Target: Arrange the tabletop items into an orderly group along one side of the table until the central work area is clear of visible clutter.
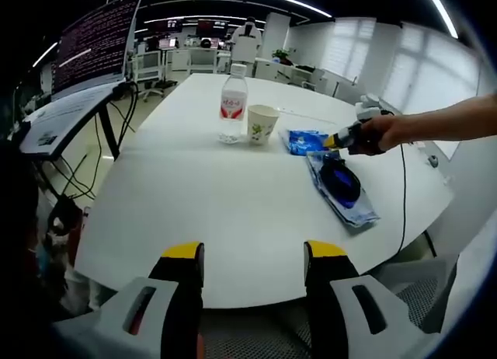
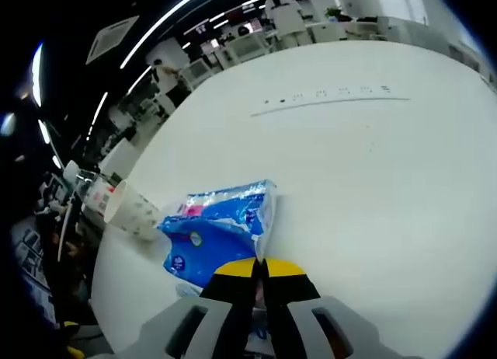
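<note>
On the white table (image 1: 194,196) a clear water bottle (image 1: 233,102) with a red label stands beside a paper cup (image 1: 262,124). To their right lies a blue tissue pack (image 1: 304,141), and nearer me a dark blue mouse in a clear bag (image 1: 342,184). My left gripper (image 1: 255,254) hovers open at the table's near edge, nothing between its jaws. A hand holds my right gripper (image 1: 335,140) against the pack. In the right gripper view that gripper (image 2: 258,270) is shut on the edge of the tissue pack (image 2: 221,227), with the cup (image 2: 132,211) and bottle (image 2: 95,194) beyond.
A large monitor (image 1: 97,40) on a stand with hanging cables (image 1: 81,172) sits off the table's left side. A black cable (image 1: 404,196) drops over the right edge. A socket strip (image 2: 334,96) runs across the far tabletop. Office desks and chairs fill the background.
</note>
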A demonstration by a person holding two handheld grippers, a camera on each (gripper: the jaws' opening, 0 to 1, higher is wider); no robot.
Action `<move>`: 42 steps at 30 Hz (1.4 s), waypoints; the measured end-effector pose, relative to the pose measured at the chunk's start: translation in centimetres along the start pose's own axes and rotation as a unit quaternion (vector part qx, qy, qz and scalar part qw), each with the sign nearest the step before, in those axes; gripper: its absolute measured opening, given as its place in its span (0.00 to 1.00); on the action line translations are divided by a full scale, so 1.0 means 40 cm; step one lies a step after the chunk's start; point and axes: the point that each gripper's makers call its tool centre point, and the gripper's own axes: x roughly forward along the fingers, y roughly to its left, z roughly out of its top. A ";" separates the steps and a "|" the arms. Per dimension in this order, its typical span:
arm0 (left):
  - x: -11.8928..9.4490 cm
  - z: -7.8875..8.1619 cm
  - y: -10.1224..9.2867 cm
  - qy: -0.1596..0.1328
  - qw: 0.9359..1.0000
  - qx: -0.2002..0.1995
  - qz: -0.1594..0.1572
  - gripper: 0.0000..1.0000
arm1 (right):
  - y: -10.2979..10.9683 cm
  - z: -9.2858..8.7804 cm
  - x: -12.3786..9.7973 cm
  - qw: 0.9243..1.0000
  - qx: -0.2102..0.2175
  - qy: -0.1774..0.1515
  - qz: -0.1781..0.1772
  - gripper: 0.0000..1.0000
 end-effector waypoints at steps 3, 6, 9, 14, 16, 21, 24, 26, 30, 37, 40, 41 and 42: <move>-0.002 -0.003 -0.003 0.003 1.000 0.000 0.001 0.51 | 0.006 -0.007 0.010 1.000 0.001 0.004 0.004 0.00; 0.000 -0.004 -0.004 0.005 1.000 0.002 0.001 0.51 | 0.013 -0.007 0.014 1.000 0.004 0.004 0.007 0.00; 0.001 -0.001 -0.006 0.004 1.000 0.003 0.001 0.51 | 0.014 -0.001 0.024 1.000 0.013 0.002 0.008 0.00; 0.004 0.002 -0.003 0.005 1.000 0.003 0.002 0.51 | 0.016 -0.002 0.024 0.999 0.035 -0.004 0.001 0.00; 0.006 0.002 -0.001 0.005 1.000 0.003 0.002 0.51 | 0.014 0.002 0.026 0.999 0.049 -0.010 -0.004 0.00; 0.007 0.004 -0.001 0.004 1.000 0.004 0.001 0.51 | 0.019 0.014 0.037 0.998 0.064 -0.017 -0.004 0.00; 0.006 0.004 -0.001 0.004 1.000 0.004 0.002 0.51 | 0.026 0.013 0.041 0.998 0.064 -0.016 0.000 0.00; 0.005 0.004 0.000 0.004 1.000 0.003 0.002 0.51 | 0.026 0.010 0.039 0.998 0.061 -0.015 -0.002 0.00; 0.004 0.003 0.005 0.004 1.000 0.001 0.002 0.51 | 0.025 0.009 0.037 0.998 0.061 -0.014 -0.001 0.00; 0.009 0.005 0.004 0.002 1.000 0.003 0.000 0.51 | 0.010 0.019 0.027 0.998 0.062 -0.019 -0.001 0.03; 0.012 0.006 0.001 0.002 1.000 0.004 -0.003 0.51 | 0.013 0.015 0.018 0.998 0.061 -0.019 0.000 0.05; 0.013 0.007 0.000 0.001 1.000 0.003 -0.004 0.51 | 0.014 0.011 0.015 0.998 0.059 -0.018 -0.001 0.05; 0.014 0.009 -0.001 0.001 1.000 0.004 -0.005 0.51 | 0.018 0.004 0.004 0.998 0.056 -0.018 -0.001 0.05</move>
